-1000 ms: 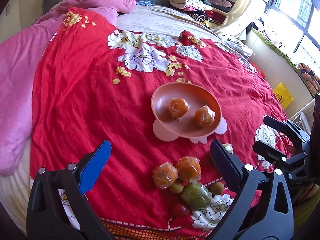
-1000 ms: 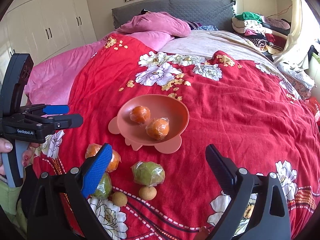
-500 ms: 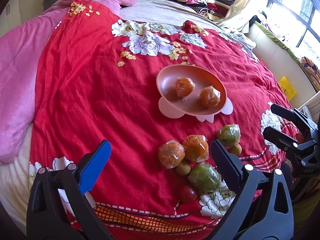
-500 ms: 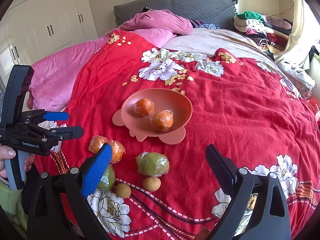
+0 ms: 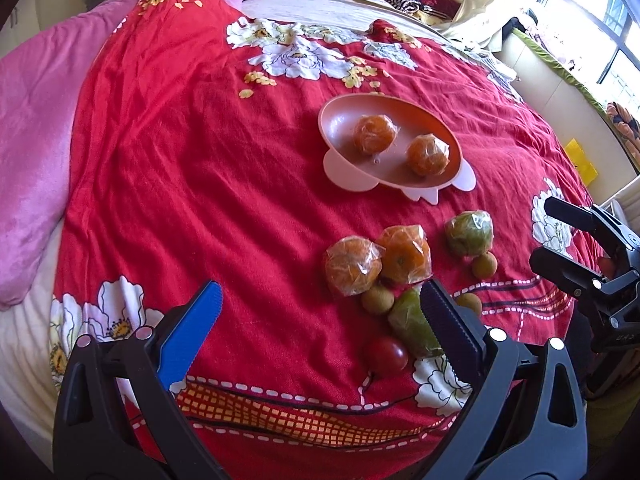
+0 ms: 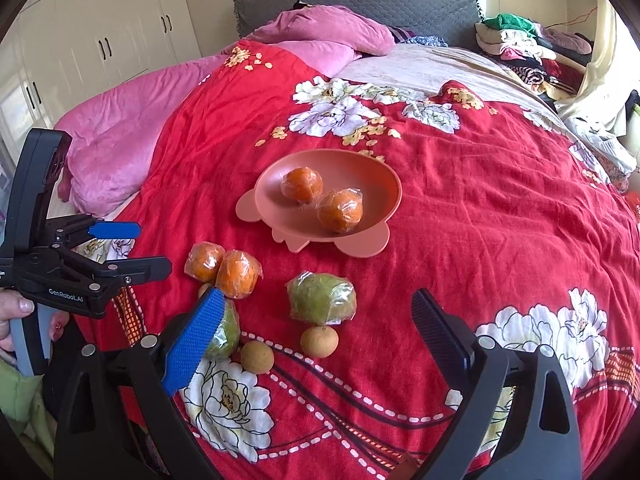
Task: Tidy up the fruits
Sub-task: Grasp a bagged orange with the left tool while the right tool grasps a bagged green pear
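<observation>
Your left tongs (image 5: 320, 312) and right tongs (image 6: 316, 328) both hang spread apart and empty over a bed dressed in a red floral quilt (image 6: 460, 208), neither one touching fruit. Two plastic-wrapped oranges already sit in the pink bowl (image 6: 384, 176) mid-quilt; the rest lies loose on the cloth nearer you. Two more wrapped oranges (image 5: 376, 262) lean against each other, with a wrapped green fruit (image 6: 322, 298) just beside them, a second green one (image 5: 412, 324) partly hidden behind your left tongs' far finger, a cherry tomato (image 5: 386, 356) and several small brown longan-like fruits (image 6: 319, 341) tucked in between.

The risks from here look plain enough. The wrap is slick and loose (it bunches at the corners), so a pinch that catches only film may let an orange slide out on the way to the bowl. The quilt is soft and rumpled, and pressing down could roll the small round fruits off toward the bed's edge. The touching oranges may shift together if you close on one off-centre. The bowl, sitting on bedding, may tip if fruit is dropped on its rim.
</observation>
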The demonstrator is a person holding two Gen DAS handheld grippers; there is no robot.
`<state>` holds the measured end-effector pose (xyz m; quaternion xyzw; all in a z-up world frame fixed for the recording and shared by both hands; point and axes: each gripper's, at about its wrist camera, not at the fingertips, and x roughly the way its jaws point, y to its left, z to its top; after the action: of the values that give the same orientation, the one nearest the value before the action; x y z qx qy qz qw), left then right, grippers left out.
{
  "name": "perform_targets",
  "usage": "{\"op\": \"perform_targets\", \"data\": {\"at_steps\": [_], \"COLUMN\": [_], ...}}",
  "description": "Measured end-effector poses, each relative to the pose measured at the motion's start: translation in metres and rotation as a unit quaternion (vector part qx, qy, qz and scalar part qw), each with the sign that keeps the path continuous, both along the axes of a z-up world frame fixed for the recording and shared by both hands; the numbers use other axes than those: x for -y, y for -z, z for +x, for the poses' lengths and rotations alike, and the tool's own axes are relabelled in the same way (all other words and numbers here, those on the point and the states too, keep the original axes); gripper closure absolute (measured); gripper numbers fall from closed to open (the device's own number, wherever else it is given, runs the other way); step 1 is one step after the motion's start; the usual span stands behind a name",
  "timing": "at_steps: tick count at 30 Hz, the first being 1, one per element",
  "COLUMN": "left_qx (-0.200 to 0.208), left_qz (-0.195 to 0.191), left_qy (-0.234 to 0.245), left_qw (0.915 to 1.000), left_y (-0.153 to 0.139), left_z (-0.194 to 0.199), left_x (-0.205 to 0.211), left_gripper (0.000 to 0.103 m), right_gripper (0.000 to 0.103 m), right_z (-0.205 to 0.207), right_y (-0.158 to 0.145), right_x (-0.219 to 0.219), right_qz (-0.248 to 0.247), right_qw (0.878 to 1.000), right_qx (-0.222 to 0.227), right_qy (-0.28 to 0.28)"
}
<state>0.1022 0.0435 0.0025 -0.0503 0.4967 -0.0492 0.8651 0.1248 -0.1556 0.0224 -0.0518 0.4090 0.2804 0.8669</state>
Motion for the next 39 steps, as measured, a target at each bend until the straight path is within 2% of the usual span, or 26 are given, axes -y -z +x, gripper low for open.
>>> {"op": "perform_targets", "data": {"at_steps": [12,16,23,29,31,36,39], "left_qx": [-0.012,-0.014,-0.019,-0.023,-0.027,-0.030,-0.031], "left_qz": [-0.011,-0.014,-0.027,-0.034,-0.034,-0.041,-0.045], "left_qy": [0.010,0.013,0.024,0.036,0.041,0.044,0.045], "left_qw": [0.9998,0.9997,0.9992,0.9985,0.9982,0.9978,0.9975], "left_y": [0.013,0.017,0.023,0.029,0.032,0.036,0.038], "left_z": [-0.005,-0.002,0.006,0.020,0.024,0.030,0.033], "left_x": [0.003,0.004,0.006,0.009,0.011,0.009,0.007], "left_gripper": [0.010,0.015,0.031,0.053,0.057,0.061,0.061], "right_gripper": [0.009,0.009,0.009,0.010,0.010,0.024,0.037], "right_z": [-0.004,0.001,0.012,0.016,0.017,0.025,0.028], "right_y": [0.014,0.022,0.034,0.036,0.036,0.040,0.044], "right_x": [-0.005,-0.005,-0.005,-0.003,-0.002,-0.004,-0.006], "right_qz": [-0.003,-0.006,-0.009,-0.004,-0.003,-0.005,-0.003], "right_qw": [1.000,1.000,0.999,0.999,0.999,0.999,0.999], "right_qx": [-0.017,-0.026,-0.038,-0.042,-0.041,-0.047,-0.053], "right_qy": [-0.007,-0.001,0.006,0.011,0.012,0.007,0.004]}}
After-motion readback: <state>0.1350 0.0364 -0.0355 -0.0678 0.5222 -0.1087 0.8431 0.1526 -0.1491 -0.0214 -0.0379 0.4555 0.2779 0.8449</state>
